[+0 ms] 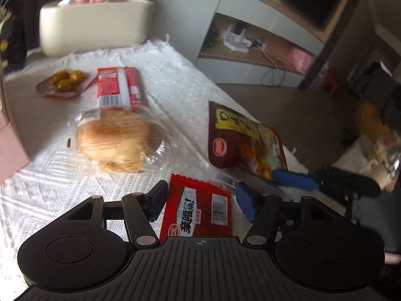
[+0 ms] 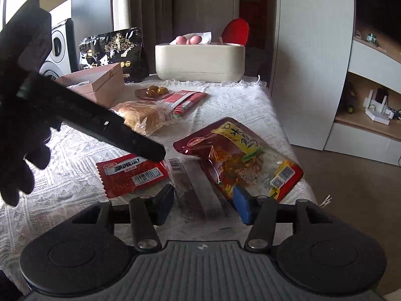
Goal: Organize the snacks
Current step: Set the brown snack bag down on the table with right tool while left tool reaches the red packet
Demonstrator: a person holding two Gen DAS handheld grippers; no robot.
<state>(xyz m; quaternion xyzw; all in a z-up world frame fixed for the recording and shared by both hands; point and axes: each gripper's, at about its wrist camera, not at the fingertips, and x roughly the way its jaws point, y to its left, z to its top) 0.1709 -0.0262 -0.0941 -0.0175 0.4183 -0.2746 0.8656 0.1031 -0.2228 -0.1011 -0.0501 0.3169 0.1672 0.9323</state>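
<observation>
White woven cloth (image 2: 238,105), snack packets (image 2: 132,173), cream box (image 2: 200,61); wooden shelves (image 2: 371,123)

Each camera rides on its own tongs, looking forward and down along the fingers, close above the tabletop (image 1: 175,80). The left view faces the bread pack (image 1: 120,140) and cream box (image 1: 95,25); the right view faces the same far end from further right. Both share the red sachet (image 1: 198,213) (image 2: 132,173) and brown pouch (image 1: 245,140) (image 2: 240,155).
</observation>
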